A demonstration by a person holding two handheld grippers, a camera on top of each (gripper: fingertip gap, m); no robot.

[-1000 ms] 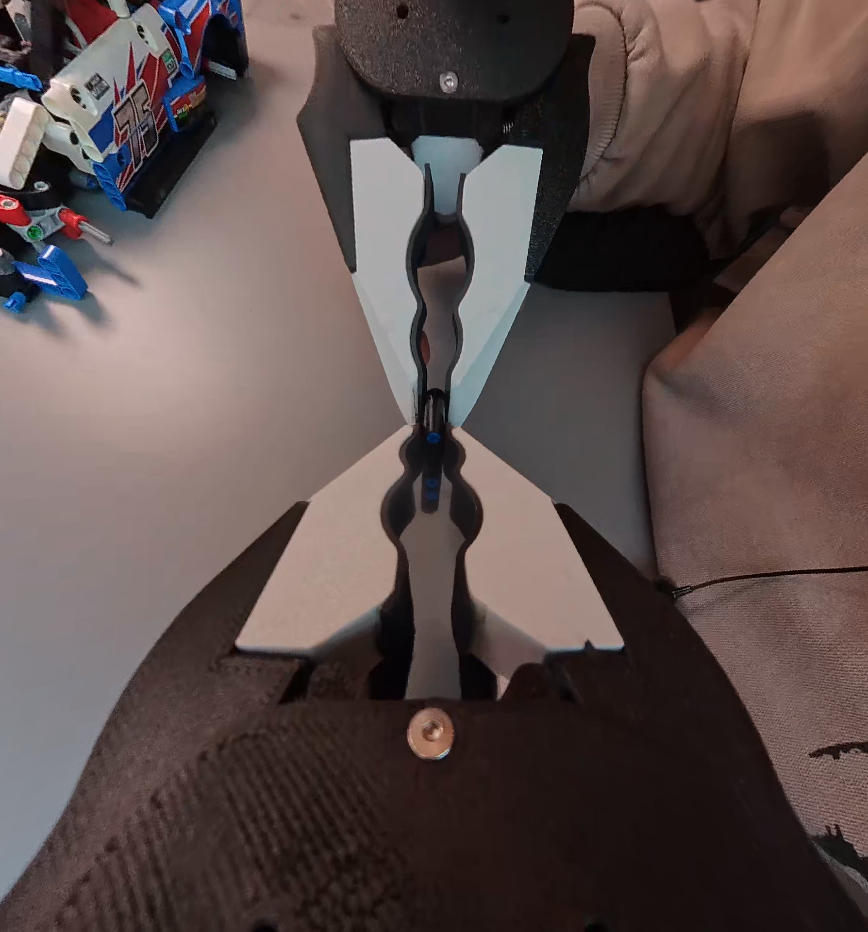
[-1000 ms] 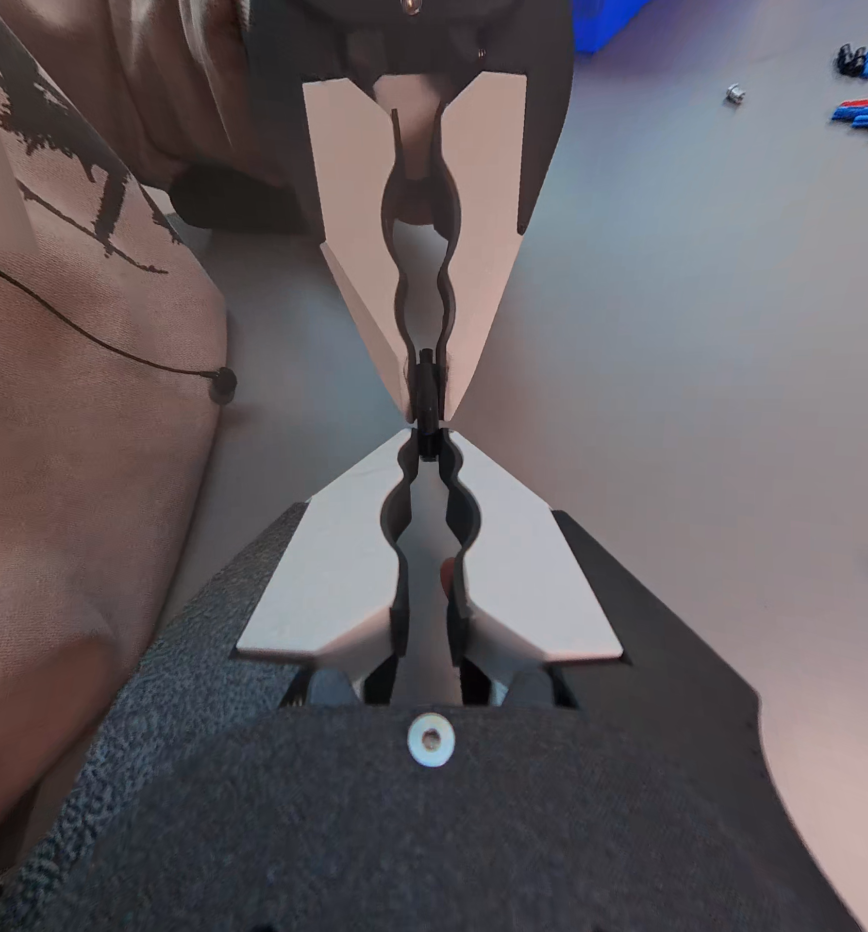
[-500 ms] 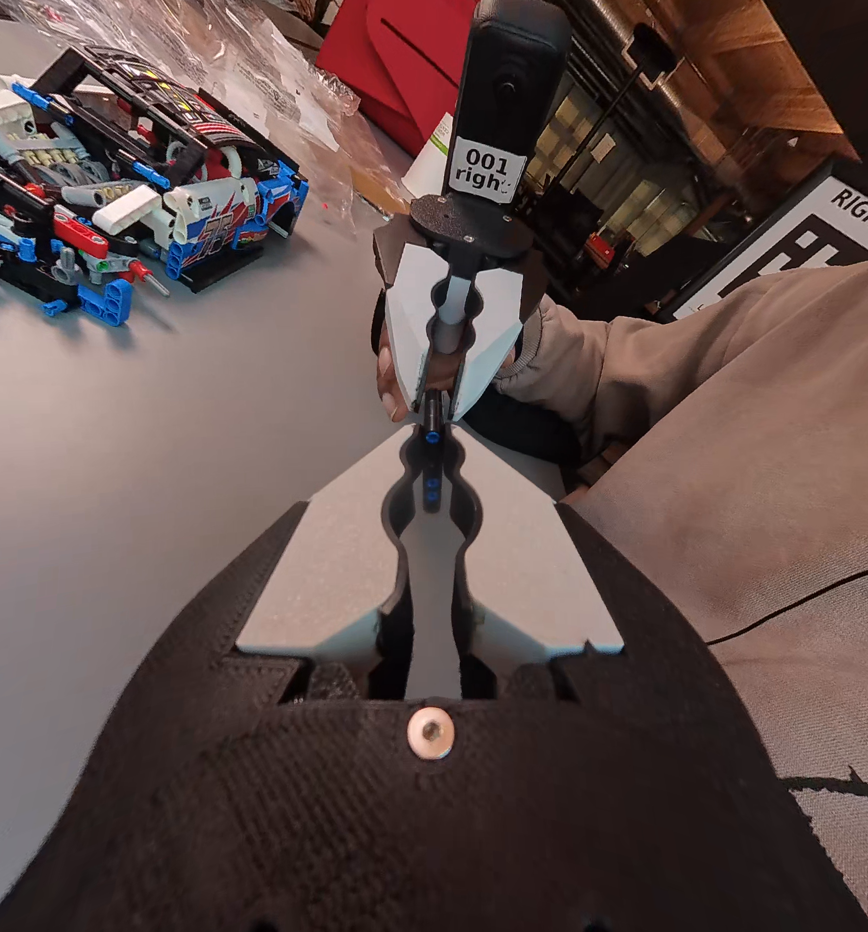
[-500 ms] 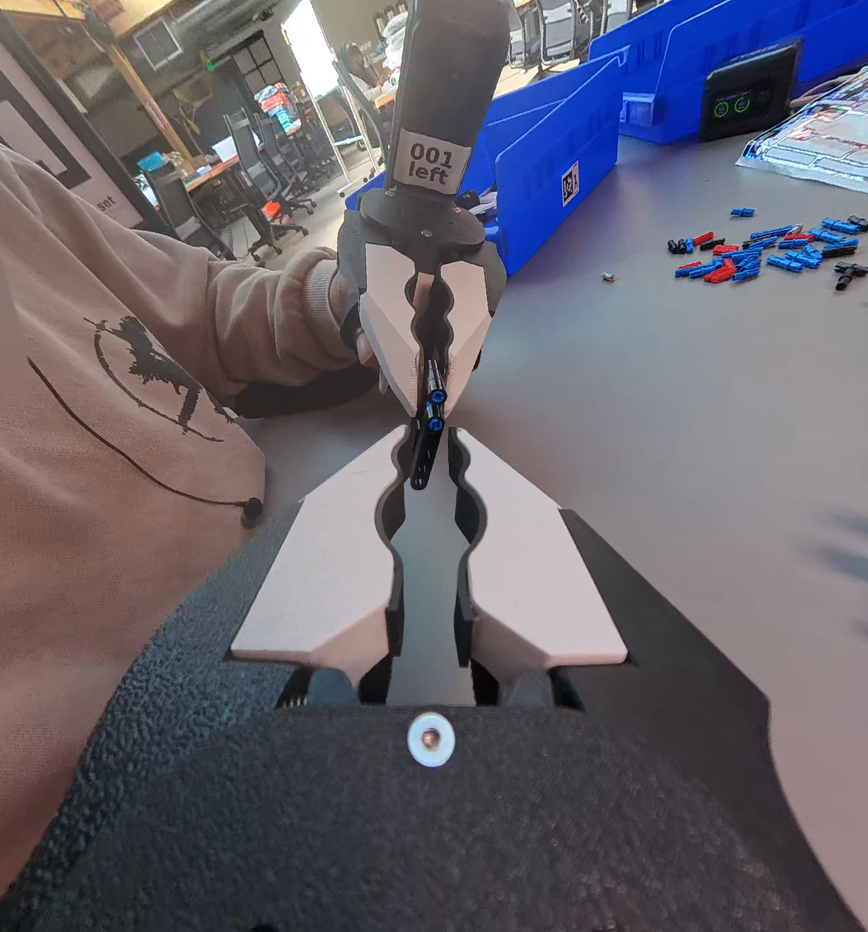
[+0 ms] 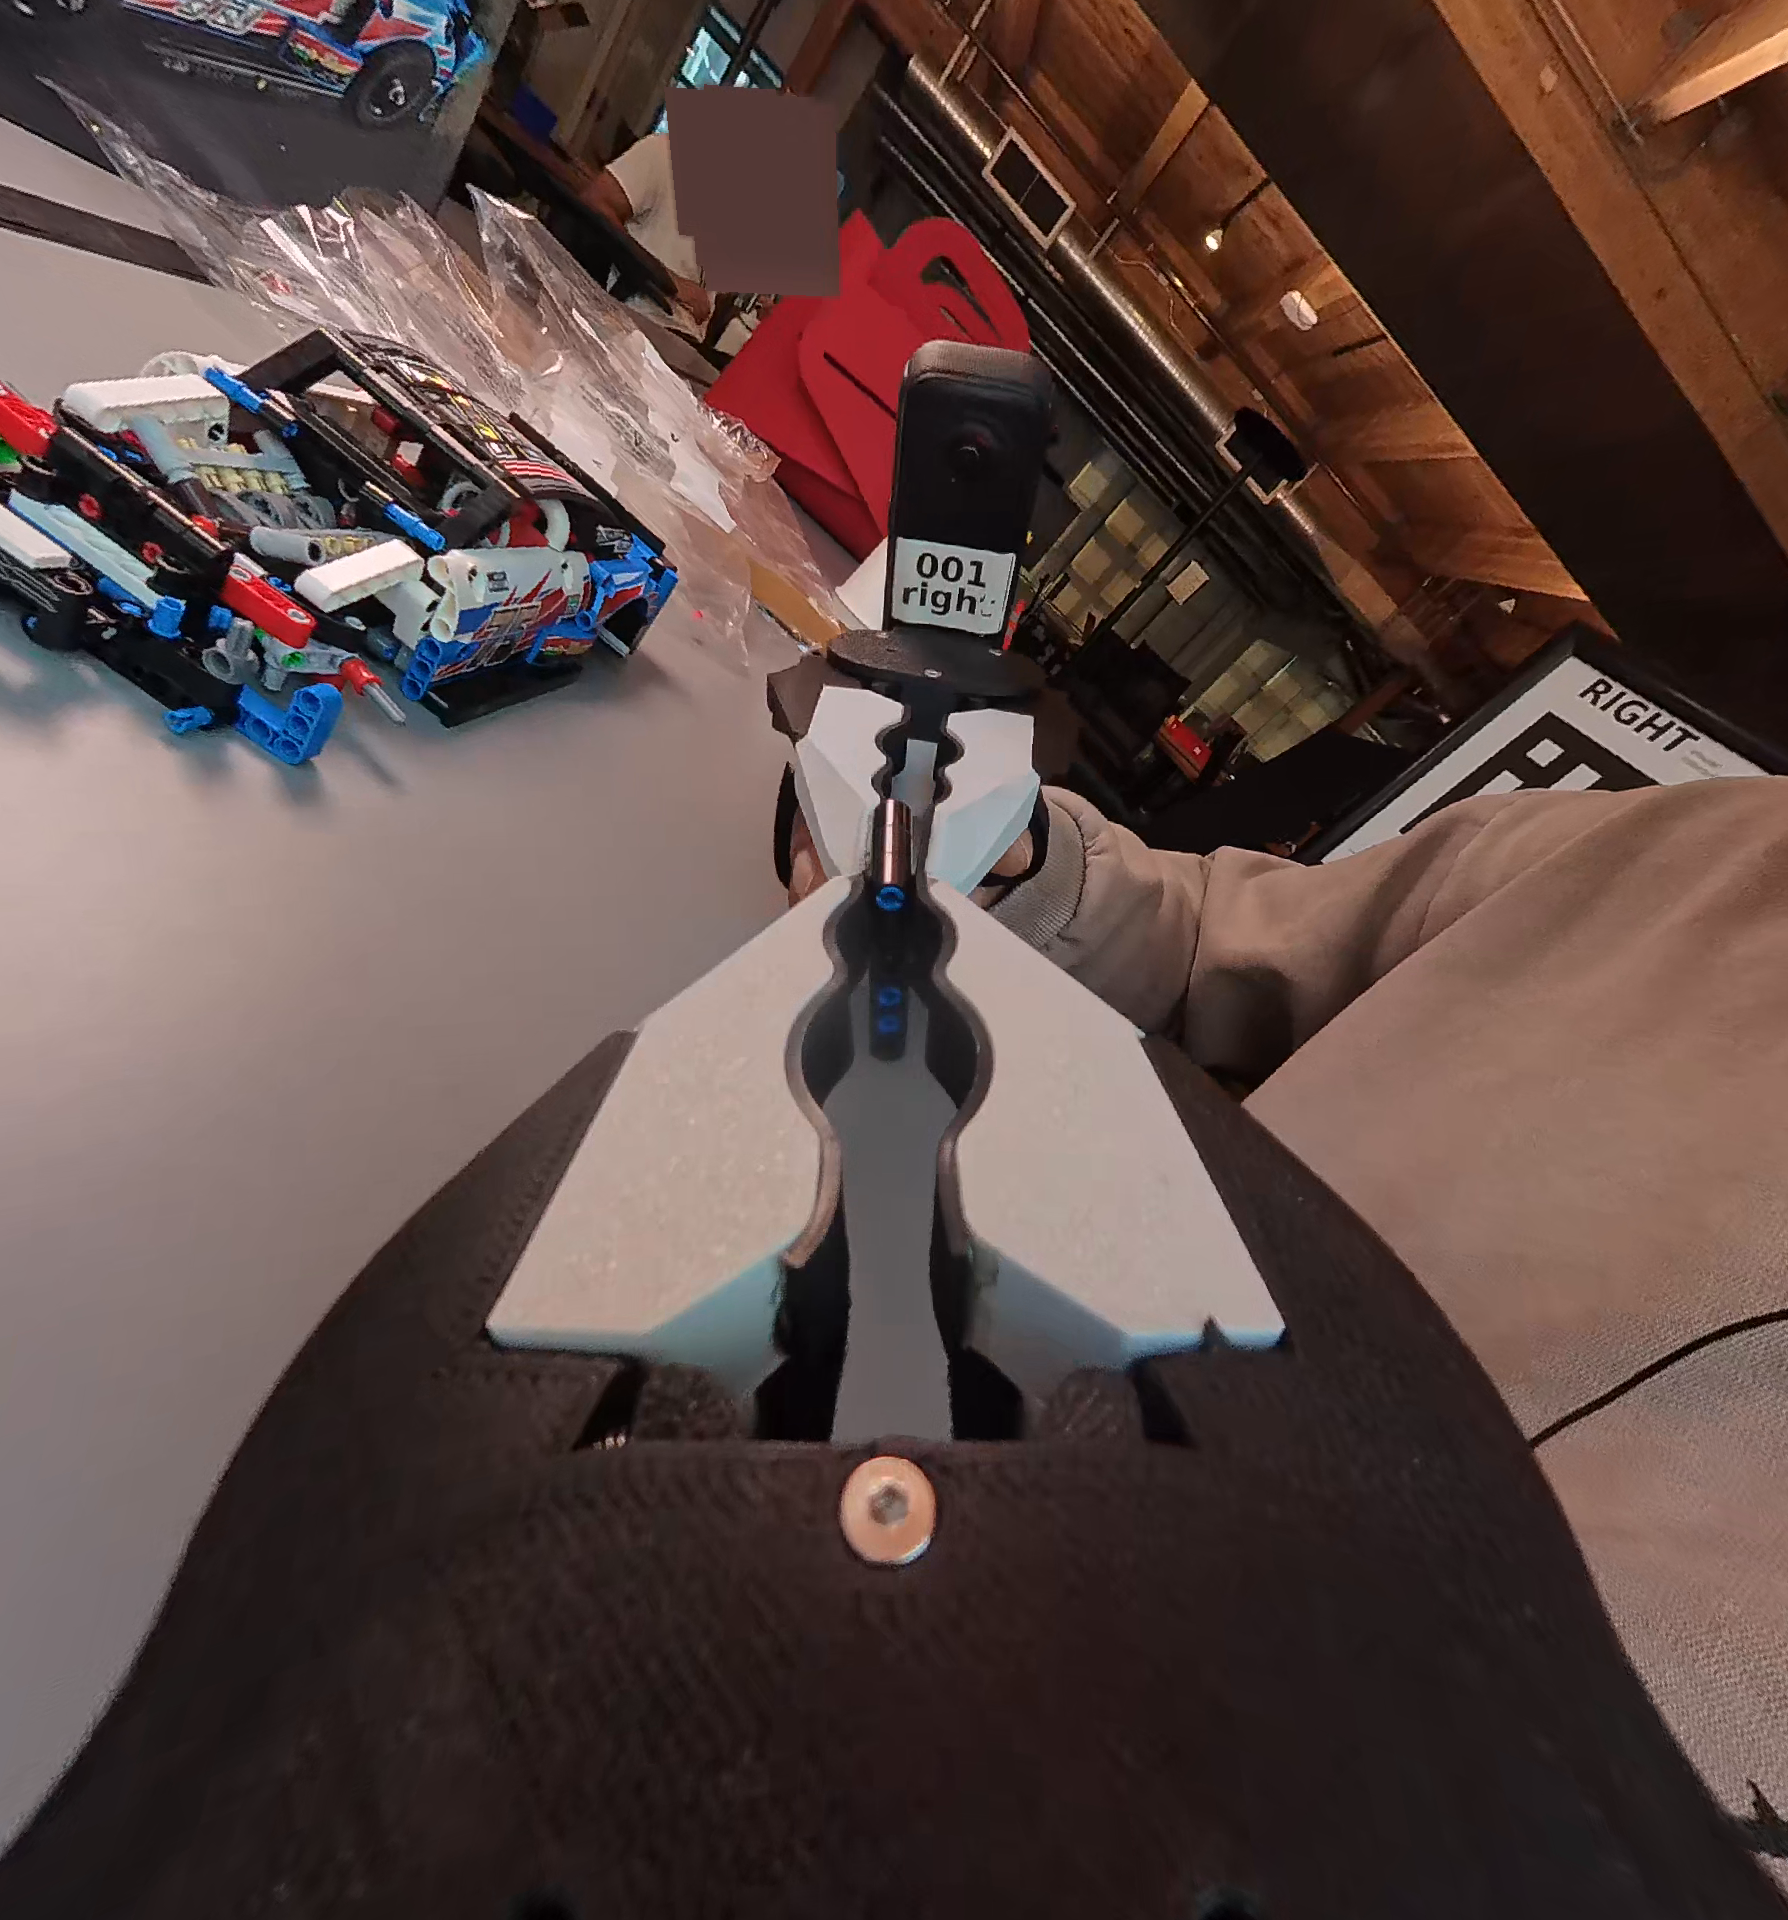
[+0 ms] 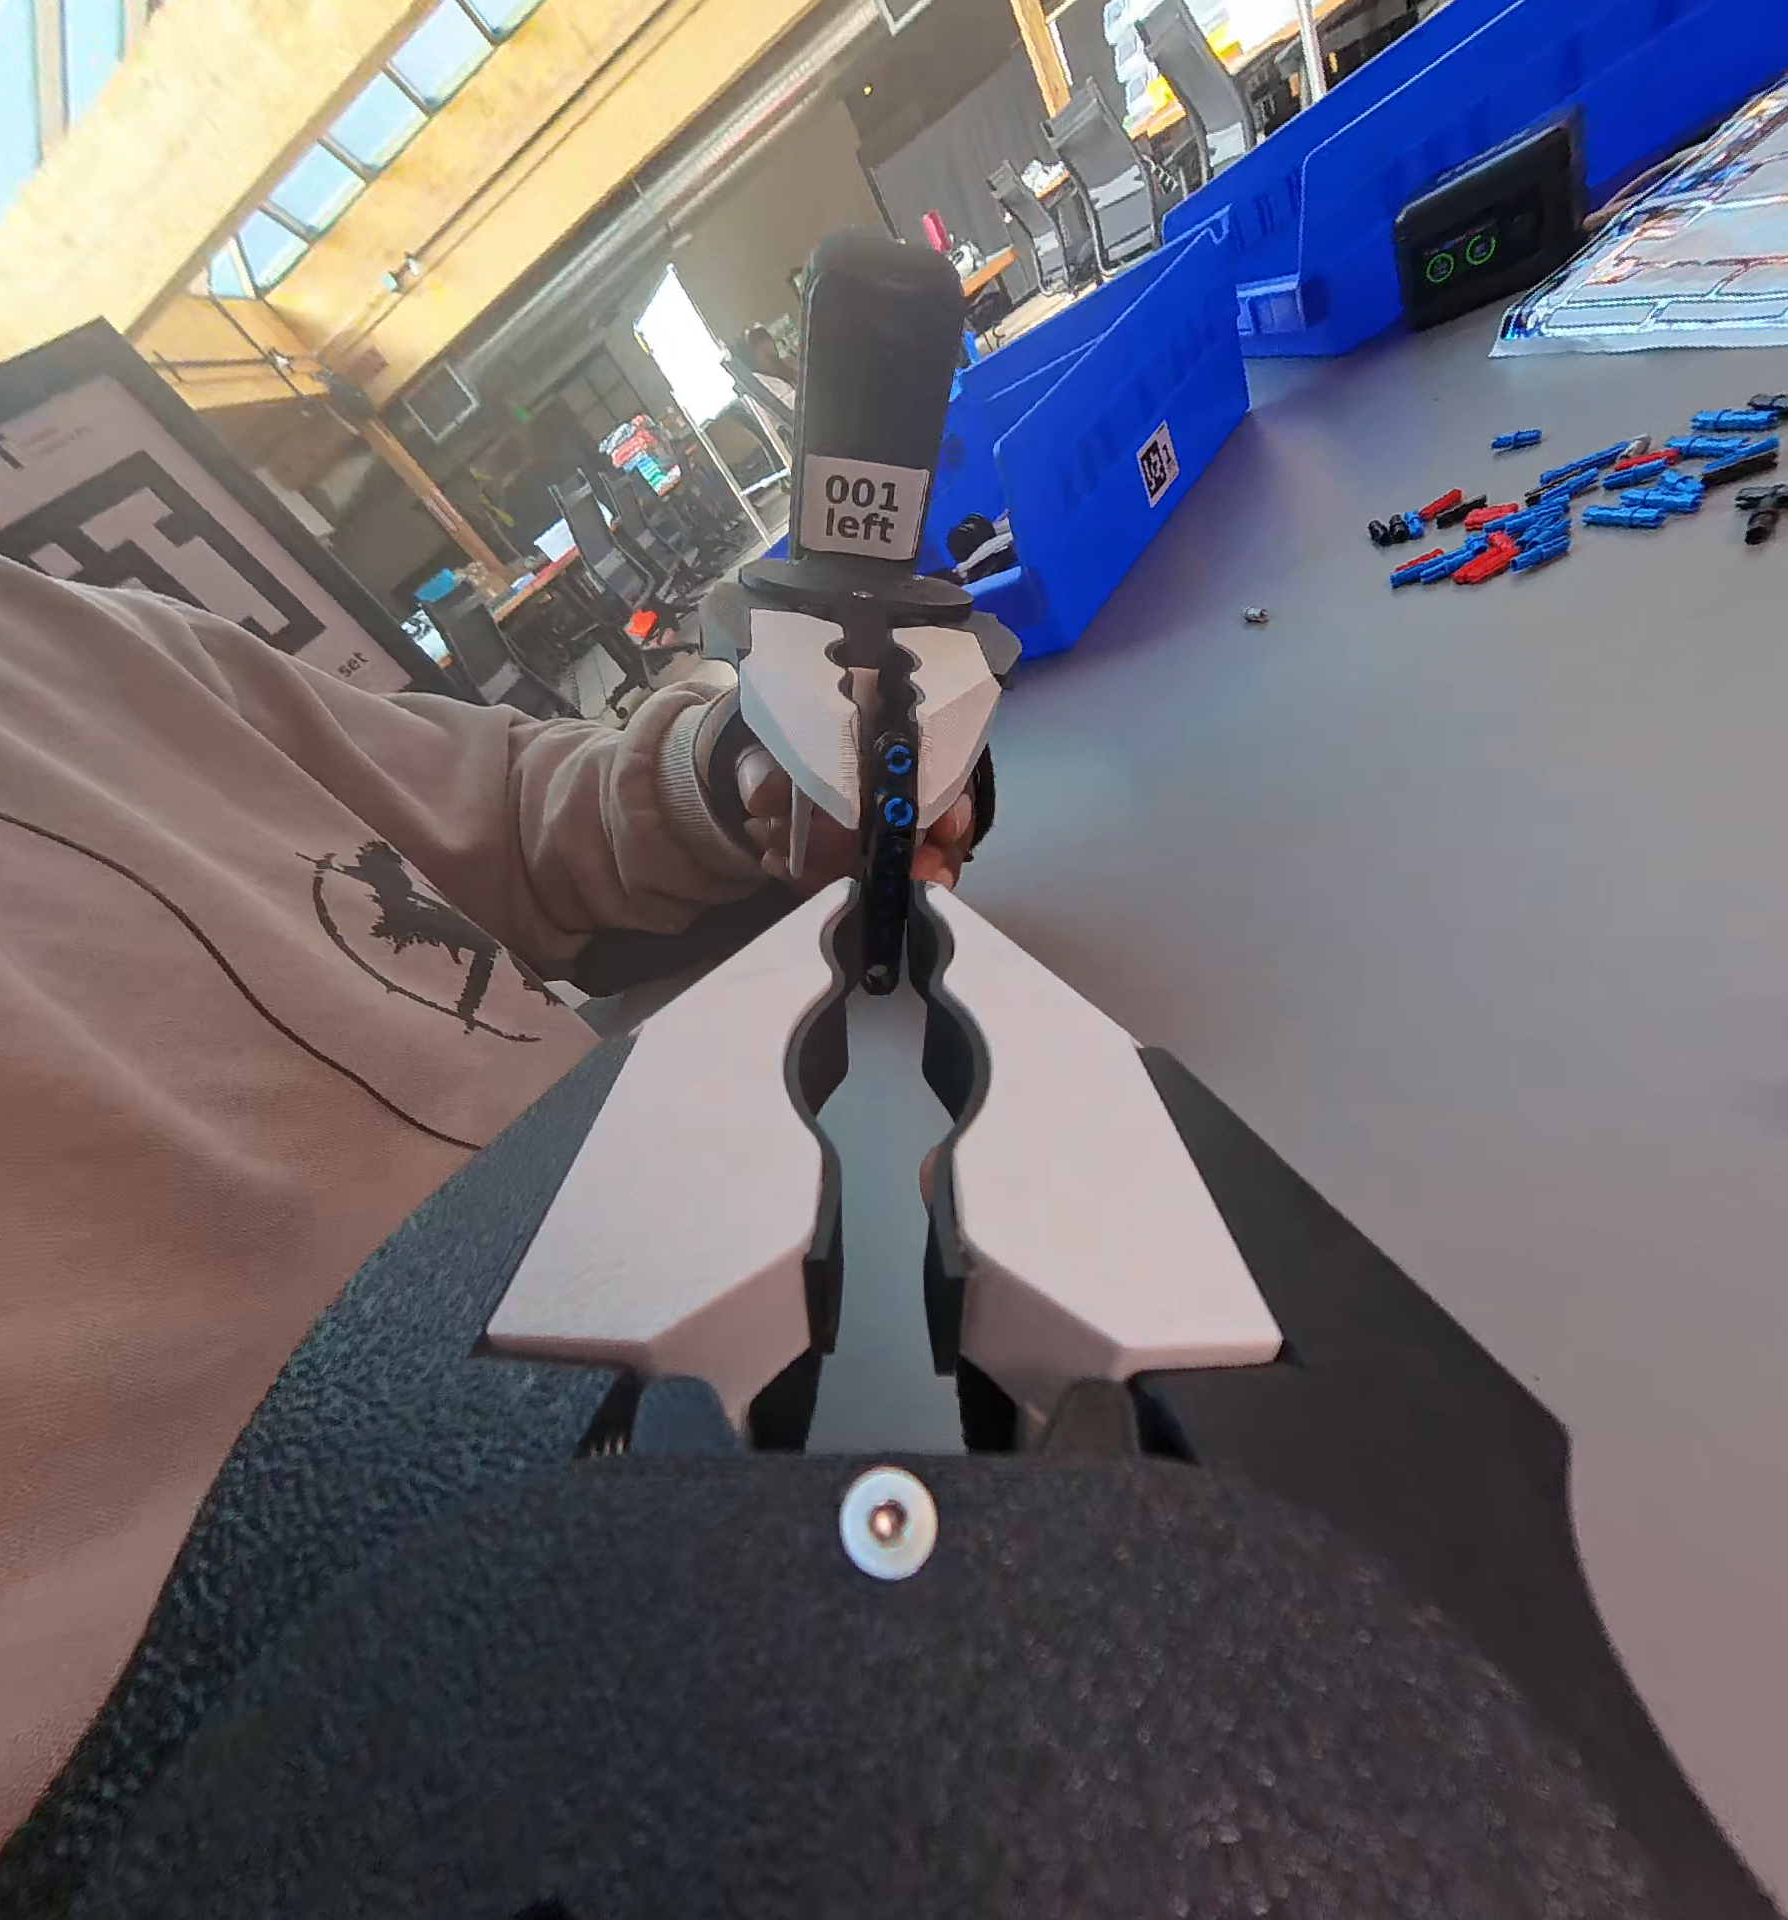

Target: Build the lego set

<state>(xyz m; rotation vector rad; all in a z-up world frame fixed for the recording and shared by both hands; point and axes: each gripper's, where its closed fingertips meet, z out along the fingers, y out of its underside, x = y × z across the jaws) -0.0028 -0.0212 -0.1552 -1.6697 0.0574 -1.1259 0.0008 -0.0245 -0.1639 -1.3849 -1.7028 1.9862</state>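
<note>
A thin black lego beam (image 6: 888,920) with blue pins (image 6: 896,758) hangs in the air between my two grippers. My left gripper (image 5: 892,888) is shut on it; it also shows in the right wrist view (image 6: 885,831). The beam's free end lies between the tips of my right gripper (image 6: 887,891), whose jaws stand slightly apart around it. In the left wrist view the right gripper (image 5: 905,862) faces me with the beam (image 5: 892,842) between its fingers. The part-built lego car (image 5: 298,582) sits on the grey table (image 5: 350,987) at the far left.
Clear plastic bags (image 5: 557,343) lie behind the car. A pile of loose blue, red and black pins (image 6: 1576,509) lies at the right, with blue bins (image 6: 1108,457), a black device (image 6: 1482,249) and a printed booklet (image 6: 1700,281) behind. A person's beige sleeves hold both grippers. My two grippers' fingertips are within a few centimetres of each other. The part-built lego car (image 5: 298,582) is about equally far from each gripper, around 20 cm.
Both grippers have lifted and tilted up from facing the table. They have drawn a little apart. My right gripper, shut on the beam a second ago, has loosened; the left keeps hold.
</note>
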